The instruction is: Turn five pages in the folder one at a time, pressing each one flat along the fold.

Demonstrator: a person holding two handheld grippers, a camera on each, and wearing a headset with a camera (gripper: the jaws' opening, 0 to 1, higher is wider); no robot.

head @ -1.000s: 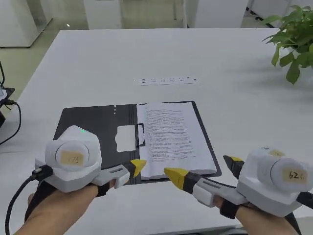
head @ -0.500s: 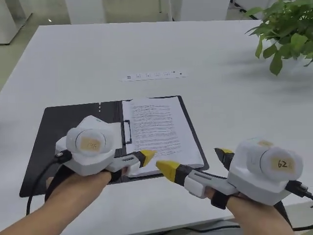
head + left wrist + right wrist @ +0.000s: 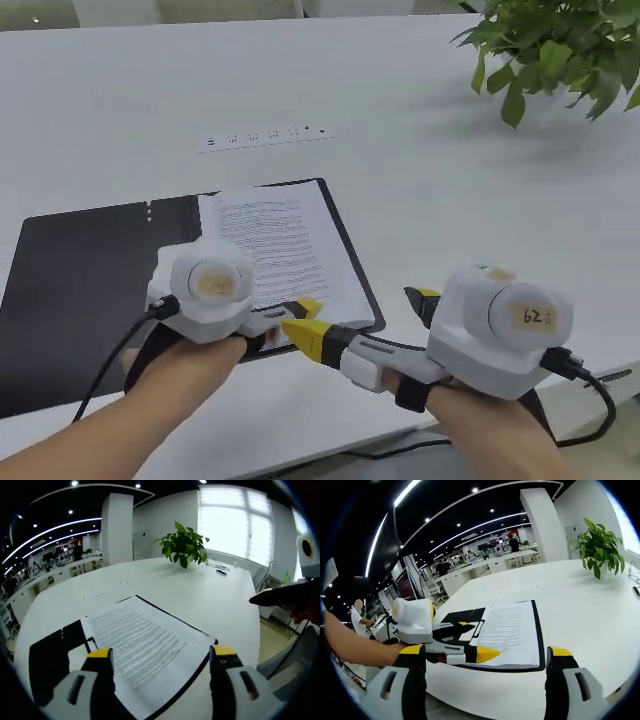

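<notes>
Paper pages (image 3: 268, 240) lie stacked on the right half of the open black folder (image 3: 80, 270), which lies flat on the white table (image 3: 450, 200) in the head view. The folder's near edge runs close to the table's near edge, and the hands come in over that strip. Bare tabletop spreads to the right of the folder as far as the plant (image 3: 560, 45), and beyond the folder's far edge up to the power strip (image 3: 262, 137). The left gripper (image 3: 295, 315) hovers over the pages' near edge. The right gripper (image 3: 365, 315) sits just beside it, one yellow tip at the folder's near edge and the other over bare table to the right of the folder's near right corner.

From the left gripper view, the jaws stand wide apart and hold nothing. The near right corner of the pages lies between them, with the folder's black border showing by the right-hand jaw. Open table stretches ahead to the plant.

From the right gripper view, its jaws are also spread wide and empty. The folder lies ahead between them, the left gripper reaching in from the left over its near edge, with clear table to the right.
</notes>
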